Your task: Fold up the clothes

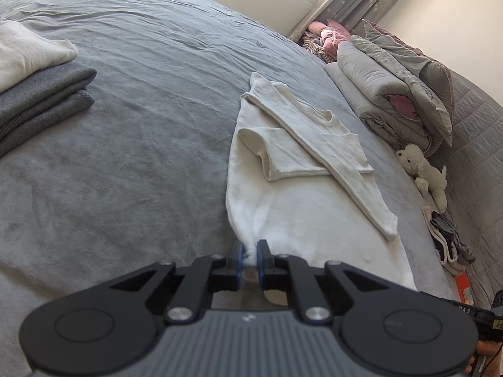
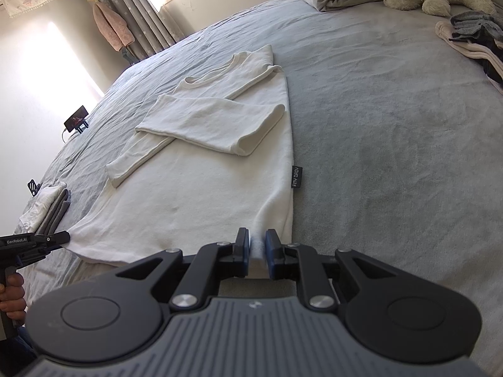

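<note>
Both grippers' fingers (image 1: 263, 253) clamped on white shirt (image 1: 301, 216) hem; folded stack (image 1: 41, 94) left, plush toy (image 1: 424, 169) right.

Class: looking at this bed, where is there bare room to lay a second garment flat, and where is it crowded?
Free: the grey bedsheet between the white shirt and the folded stack; also the sheet between the shirt and the small clothes pile. Crowded: the far end with rolled bedding and plush toy.

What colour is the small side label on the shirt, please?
Black with pale lettering, clearest in the right wrist view: label on shirt.
</note>
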A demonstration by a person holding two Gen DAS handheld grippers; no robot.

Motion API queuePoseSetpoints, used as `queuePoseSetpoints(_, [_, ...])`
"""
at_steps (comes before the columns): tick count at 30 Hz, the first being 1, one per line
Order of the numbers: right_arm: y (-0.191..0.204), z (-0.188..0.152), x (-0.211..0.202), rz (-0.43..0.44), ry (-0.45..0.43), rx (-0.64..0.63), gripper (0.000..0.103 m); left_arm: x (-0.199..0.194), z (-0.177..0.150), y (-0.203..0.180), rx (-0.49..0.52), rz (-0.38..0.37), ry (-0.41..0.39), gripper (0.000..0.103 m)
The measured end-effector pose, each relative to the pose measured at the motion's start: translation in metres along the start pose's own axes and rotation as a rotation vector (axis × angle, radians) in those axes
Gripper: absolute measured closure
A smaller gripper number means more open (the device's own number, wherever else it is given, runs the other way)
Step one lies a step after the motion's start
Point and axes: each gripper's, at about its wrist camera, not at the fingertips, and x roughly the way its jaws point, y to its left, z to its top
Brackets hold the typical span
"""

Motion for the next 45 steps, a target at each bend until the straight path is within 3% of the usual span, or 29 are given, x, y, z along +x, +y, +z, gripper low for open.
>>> queuePoseSetpoints(4, [-0.002,0.004,-0.007,0.015,-0.041,0.013,0.092,-0.009,0.003,-0.003,-0.022,-0.033,-0.014,0.094])
queuePoseSetpoints(9, [-0.003,0.006,-0.006,0.013,-0.029,0.018,0.091,-0.015,0.005,-0.004,-0.04,-0.058,-0.023,0.094])
queuePoseSetpoints(17, [-0.014,0.006,-0.004,-0.009,0.002,0.078,0.086,-0.008,0.005,0.007,-0.095,-0.06,0.013,0.093])
queuePoseSetpoints(22, [-0.018,0.005,-0.001,-0.009,0.027,0.11,0.071,-0.005,0.005,0.011,-0.121,-0.05,0.015,0.086])
queuePoseSetpoints(25, [-0.019,0.002,0.006,0.008,0.066,0.128,0.07,-0.002,0.005,0.014,-0.133,-0.047,0.021,0.081])
queuePoseSetpoints(27, [-0.017,0.0,0.009,-0.011,0.075,0.119,0.068,-0.001,0.006,0.014,-0.126,-0.053,0.023,0.067])
queuePoseSetpoints(29, [-0.013,-0.002,0.01,-0.026,0.076,0.1,0.068,0.003,0.004,0.012,-0.11,-0.04,0.027,0.064])
queuePoseSetpoints(34, [-0.01,-0.005,0.01,-0.049,0.066,0.069,0.073,0.015,-0.002,0.006,-0.071,-0.012,0.049,0.066])
queuePoseSetpoints(36, [-0.008,-0.007,0.011,-0.068,0.057,0.049,0.079,0.018,-0.004,0.001,-0.042,-0.006,0.048,0.079])
queuePoseSetpoints(38, [-0.007,-0.009,0.01,-0.078,0.045,0.044,0.093,0.019,-0.005,-0.003,-0.019,-0.001,0.046,0.095])
queuePoseSetpoints(39, [-0.006,-0.009,0.009,-0.078,0.037,0.045,0.094,0.018,-0.004,-0.003,-0.018,0.002,0.041,0.097])
queuePoseSetpoints(45, [-0.002,-0.004,-0.004,-0.057,-0.018,0.034,0.095,0.004,0.0,-0.001,-0.027,-0.012,-0.005,0.099])
